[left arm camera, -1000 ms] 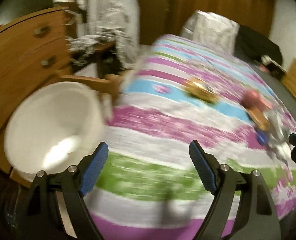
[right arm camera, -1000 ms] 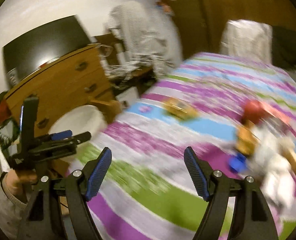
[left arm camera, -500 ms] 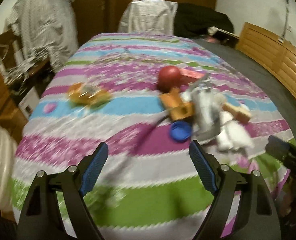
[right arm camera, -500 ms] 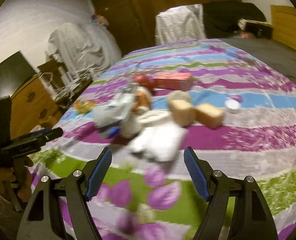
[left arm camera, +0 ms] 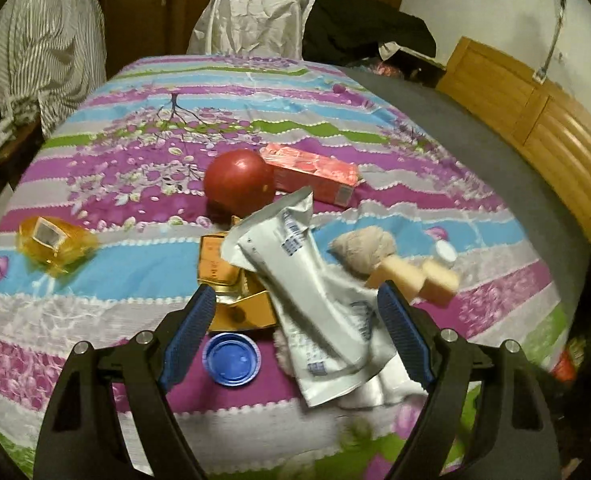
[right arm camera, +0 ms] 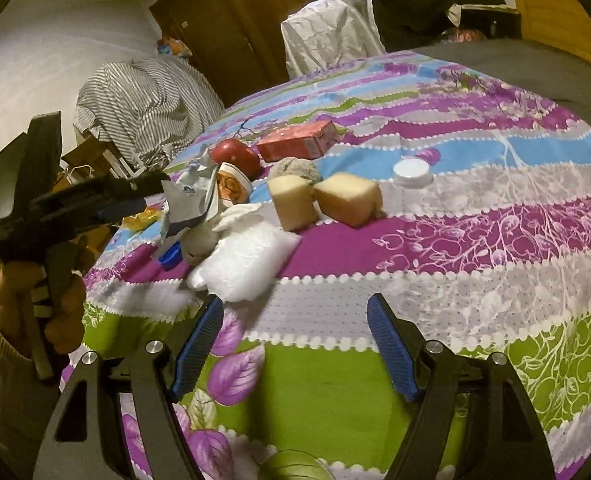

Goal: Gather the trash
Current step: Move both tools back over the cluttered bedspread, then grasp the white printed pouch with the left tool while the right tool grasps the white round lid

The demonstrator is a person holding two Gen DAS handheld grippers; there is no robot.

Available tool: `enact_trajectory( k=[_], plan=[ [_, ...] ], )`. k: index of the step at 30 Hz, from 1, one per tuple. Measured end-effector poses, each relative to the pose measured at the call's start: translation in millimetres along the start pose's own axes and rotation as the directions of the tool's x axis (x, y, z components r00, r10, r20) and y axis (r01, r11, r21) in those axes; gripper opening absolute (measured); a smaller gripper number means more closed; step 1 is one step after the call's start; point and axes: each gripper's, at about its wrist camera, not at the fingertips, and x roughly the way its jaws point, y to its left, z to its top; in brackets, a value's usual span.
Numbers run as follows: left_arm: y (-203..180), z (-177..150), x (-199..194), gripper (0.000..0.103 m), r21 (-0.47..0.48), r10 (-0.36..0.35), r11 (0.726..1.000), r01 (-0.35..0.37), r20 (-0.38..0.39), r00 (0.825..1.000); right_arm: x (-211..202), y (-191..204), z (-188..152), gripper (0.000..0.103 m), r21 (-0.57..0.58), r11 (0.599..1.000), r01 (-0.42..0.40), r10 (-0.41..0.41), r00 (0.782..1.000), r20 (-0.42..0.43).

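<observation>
A pile of trash lies on the striped bed cover [left arm camera: 95, 312]. A silver foil pouch [left arm camera: 307, 292] lies between the open jaws of my left gripper [left arm camera: 295, 336], over white tissue [right arm camera: 247, 256]. Beside it are a blue cap [left arm camera: 231, 358], a gold box [left arm camera: 231, 280], a red ball [left arm camera: 237, 180], a pink carton [left arm camera: 315, 170], a yellow wrapper [left arm camera: 55, 244], two sponge blocks [right arm camera: 323, 200] and a white cap [right arm camera: 413, 172]. My right gripper [right arm camera: 295, 348] is open and empty over the green stripe, short of the tissue. My left gripper also shows in the right wrist view [right arm camera: 127, 196].
A grey blanket [left arm camera: 475, 152] covers the bed's right side by a wooden headboard [left arm camera: 535, 128]. Striped clothes [left arm camera: 43, 52] hang at the left. A white bag [left arm camera: 255, 20] and dark clothes [left arm camera: 367, 36] sit at the far end.
Both grippers swung right, away from the white bin and dresser, and closed in on the trash pile. The left one now straddles the foil pouch. Both stayed open.
</observation>
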Motion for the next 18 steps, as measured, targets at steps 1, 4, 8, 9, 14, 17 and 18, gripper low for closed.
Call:
enact_trajectory(
  k=[1,4,8,9,14,17,18],
  plan=[
    [-0.4,1.8,2.7,0.08,-0.009,0.002,1.0,-0.002,-0.009,1.0,0.7,-1.4,-1.9,0.075,0.007,1.0,-0.003,0.003,1.0,-0.002],
    [-3.3,5.1,15.1,0.08,-0.014,0.015,1.0,-0.015,-0.05,0.999,4.6,-4.1,-5.2,0.075,0.015,1.0,-0.011,0.011,1.0,-0.005],
    [-4.3,9.1,33.2,0.08,-0.038,0.021,0.999,-0.025,-0.106,0.994,5.1,-4.6,-5.9,0.075,0.016,1.0,-0.019,0.019,1.0,-0.003],
    [-5.6,10.3,35.8,0.08,-0.046,0.018,0.999,-0.024,-0.113,0.993,4.9,-4.5,-5.9,0.075,0.016,1.0,-0.021,0.021,1.0,-0.002],
    [-21.0,12.1,39.6,0.08,-0.025,0.008,1.0,-0.011,-0.119,0.993,5.4,-5.0,-7.3,0.075,0.014,1.0,-0.022,0.022,1.0,0.0],
    [-24.2,14.5,48.2,0.076,-0.021,0.021,0.999,-0.023,-0.126,0.992,5.4,-4.4,-7.6,0.075,0.014,1.0,-0.022,0.022,1.0,0.002],
    [-21.7,15.0,52.4,0.062,-0.041,0.014,0.999,-0.02,-0.13,0.991,4.8,-4.3,-8.6,0.075,0.012,1.0,-0.022,0.022,1.0,0.003]
  ],
)
